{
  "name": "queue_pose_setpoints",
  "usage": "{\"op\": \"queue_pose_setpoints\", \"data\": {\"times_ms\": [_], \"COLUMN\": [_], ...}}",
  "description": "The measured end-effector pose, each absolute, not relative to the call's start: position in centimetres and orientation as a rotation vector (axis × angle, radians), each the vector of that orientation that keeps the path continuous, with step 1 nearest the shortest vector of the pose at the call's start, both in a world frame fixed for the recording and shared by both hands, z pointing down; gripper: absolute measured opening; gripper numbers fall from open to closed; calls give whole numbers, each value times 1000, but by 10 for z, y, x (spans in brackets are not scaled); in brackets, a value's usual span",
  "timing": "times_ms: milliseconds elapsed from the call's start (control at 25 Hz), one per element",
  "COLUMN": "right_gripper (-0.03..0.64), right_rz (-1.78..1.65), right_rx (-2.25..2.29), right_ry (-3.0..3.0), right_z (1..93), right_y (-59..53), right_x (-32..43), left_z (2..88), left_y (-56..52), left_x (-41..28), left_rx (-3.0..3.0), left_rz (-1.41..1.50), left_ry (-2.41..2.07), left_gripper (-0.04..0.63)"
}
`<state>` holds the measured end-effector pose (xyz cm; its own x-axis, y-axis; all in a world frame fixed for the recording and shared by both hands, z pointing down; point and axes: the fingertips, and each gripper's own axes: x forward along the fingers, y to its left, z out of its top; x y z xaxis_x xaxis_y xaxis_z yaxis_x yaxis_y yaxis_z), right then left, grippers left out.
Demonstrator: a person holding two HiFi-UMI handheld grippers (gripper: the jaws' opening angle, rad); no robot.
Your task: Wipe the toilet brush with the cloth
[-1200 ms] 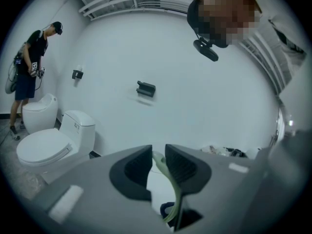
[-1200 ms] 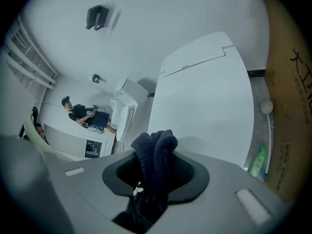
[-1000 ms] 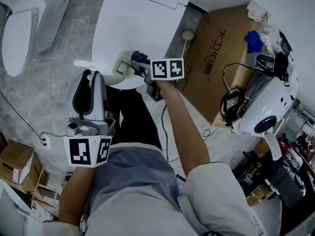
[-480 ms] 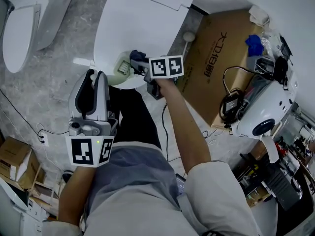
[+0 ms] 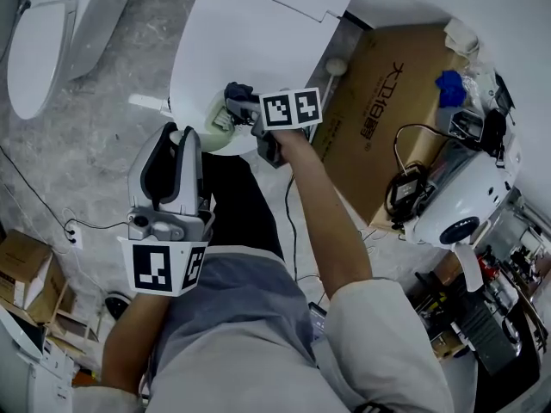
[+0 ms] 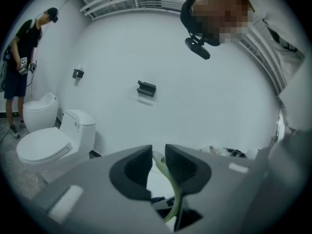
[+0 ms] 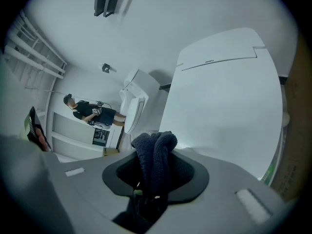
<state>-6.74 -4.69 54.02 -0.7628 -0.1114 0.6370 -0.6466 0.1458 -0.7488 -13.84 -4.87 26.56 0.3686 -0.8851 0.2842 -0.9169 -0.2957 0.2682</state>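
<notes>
Head view. Left gripper (image 5: 175,136) at centre left, jaws pointing to the top of the frame. Right gripper (image 5: 239,108) above centre, at the near edge of the white toilet lid (image 5: 258,33). Pale green toilet brush (image 5: 211,126) lies between the two grippers. Dark blue cloth (image 5: 237,91) bunched at the right gripper's tip, touching the brush. Cardboard box (image 5: 387,101) at right; second toilet (image 5: 34,50) at upper left.

Left gripper view. Left gripper (image 6: 157,154) jaws nearly together, clamped on the thin, curved green handle of the toilet brush (image 6: 173,182) at lower centre. Toilet (image 6: 48,145) at left, a person (image 6: 22,48) standing at upper left.

Right gripper view. Right gripper (image 7: 156,168) jaws closed on the cloth (image 7: 155,152), which bulges past the tips at lower centre. Toilet lid (image 7: 229,106) fills the right half.
</notes>
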Motion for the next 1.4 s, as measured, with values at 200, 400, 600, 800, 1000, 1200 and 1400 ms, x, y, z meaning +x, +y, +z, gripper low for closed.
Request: {"op": "queue_pose_setpoints", "data": {"times_ms": [200, 400, 600, 800, 1000, 1200, 1400], "right_gripper": [120, 120, 120, 120, 118, 118, 118], "right_rz": [1615, 1596, 1587, 1569, 1604, 1688, 1727], "right_rx": [672, 625, 604, 613, 699, 800, 934], "right_ry": [-2005, -2009, -2016, -2031, -2019, -2008, -1968], "right_z": [541, 542, 542, 544, 551, 560, 577], "right_y": [-55, -60, -63, -65, -68, -64, -60], "right_x": [-82, -92, -98, -95, -75, -55, -31], "left_z": [266, 266, 267, 267, 268, 268, 269], "left_y": [-50, -52, -53, -54, -54, -53, -54], "left_x": [-139, -140, -139, -140, -143, -142, -141], "left_rx": [2254, 2256, 2256, 2256, 2256, 2256, 2261], "left_rz": [115, 117, 118, 123, 126, 132, 140], "left_ry": [-1565, -1559, -1558, -1558, -1565, -1576, -1589], "left_gripper": [0, 0, 0, 0, 0, 0, 0]}}
